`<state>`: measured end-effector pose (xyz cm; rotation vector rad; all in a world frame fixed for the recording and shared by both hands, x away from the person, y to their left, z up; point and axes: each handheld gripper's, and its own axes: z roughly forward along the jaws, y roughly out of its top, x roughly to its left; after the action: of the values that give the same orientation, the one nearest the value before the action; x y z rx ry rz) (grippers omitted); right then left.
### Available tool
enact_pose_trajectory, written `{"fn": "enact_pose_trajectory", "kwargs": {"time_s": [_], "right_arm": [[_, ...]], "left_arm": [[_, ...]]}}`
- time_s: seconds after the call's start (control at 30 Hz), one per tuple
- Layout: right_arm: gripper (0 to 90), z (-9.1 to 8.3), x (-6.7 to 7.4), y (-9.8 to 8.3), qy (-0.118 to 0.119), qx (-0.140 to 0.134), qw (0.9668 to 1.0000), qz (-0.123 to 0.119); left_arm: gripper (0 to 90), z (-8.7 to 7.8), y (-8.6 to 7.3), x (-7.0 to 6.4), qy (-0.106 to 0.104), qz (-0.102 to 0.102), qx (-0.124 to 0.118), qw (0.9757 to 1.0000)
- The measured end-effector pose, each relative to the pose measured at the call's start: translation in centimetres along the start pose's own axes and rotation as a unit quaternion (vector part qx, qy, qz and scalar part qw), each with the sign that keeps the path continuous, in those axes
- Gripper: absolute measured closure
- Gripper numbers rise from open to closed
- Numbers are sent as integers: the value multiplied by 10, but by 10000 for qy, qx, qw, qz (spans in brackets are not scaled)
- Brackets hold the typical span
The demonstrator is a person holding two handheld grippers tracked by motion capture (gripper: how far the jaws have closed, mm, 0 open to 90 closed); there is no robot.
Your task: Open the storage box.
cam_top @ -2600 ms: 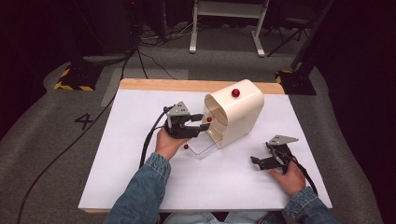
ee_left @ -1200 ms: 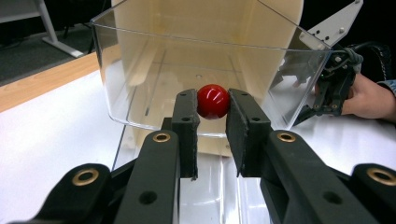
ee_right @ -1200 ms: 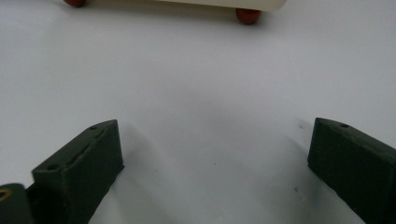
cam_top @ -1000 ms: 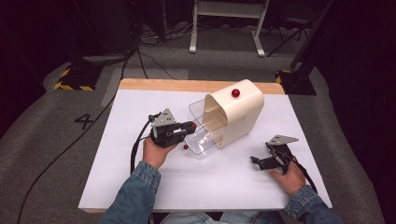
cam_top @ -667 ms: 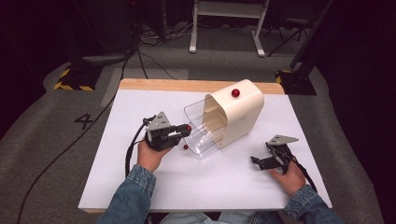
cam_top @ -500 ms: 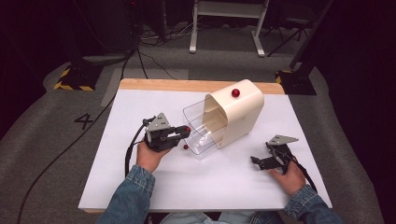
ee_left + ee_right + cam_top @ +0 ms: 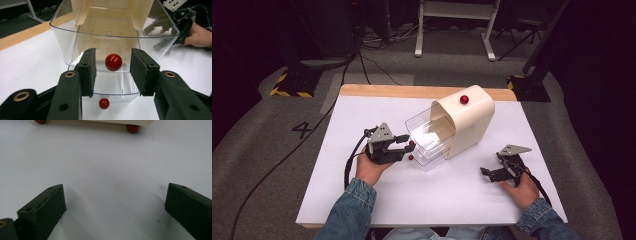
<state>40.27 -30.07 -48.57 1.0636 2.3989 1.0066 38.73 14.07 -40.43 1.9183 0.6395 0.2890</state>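
A cream housing (image 7: 468,124) stands on the white table with a clear plastic drawer (image 7: 428,140) pulled out of it toward the left. The drawer's red knob (image 7: 113,62) sits between the pads of my left gripper (image 7: 113,72), and a gap shows on each side of it. These jaws have just been opening off the knob. In the high view the left gripper (image 7: 404,143) is right at the drawer front. My right gripper (image 7: 487,172) rests open on the table to the right of the housing, with bare white surface between its jaws (image 7: 115,207).
A red ball (image 7: 464,99) sits on top of the housing. Small red feet (image 7: 132,128) carry its base. The white table top (image 7: 362,200) has a wooden strip (image 7: 402,91) along its far edge. Cables and a stand lie on the floor beyond.
The left hand drew the drawer out to the left, then its jaws opened and let go of the red knob. The right gripper has stayed where it was.
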Motion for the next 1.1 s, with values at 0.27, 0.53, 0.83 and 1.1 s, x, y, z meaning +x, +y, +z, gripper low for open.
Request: {"fn": "enact_pose_trajectory", "kwargs": {"time_s": [0.27, 0.53, 0.83, 1.1], "right_arm": [[33, 0, 0, 0, 1, -1, 10000, -1], [33, 0, 0, 0, 3, -1, 10000, 1], [33, 0, 0, 0, 6, 0, 10000, 3], [33, 0, 0, 0, 4, 0, 10000, -1]], "left_arm": [[563, -1, -2, 0, 59, 41, 137, 9999], [531, -10, -6, -4, 167, -2, 161, 9997], [465, -34, -9, -17, 372, 138, 241, 9989], [397, -66, -22, -20, 548, 214, 472, 9972]]}}
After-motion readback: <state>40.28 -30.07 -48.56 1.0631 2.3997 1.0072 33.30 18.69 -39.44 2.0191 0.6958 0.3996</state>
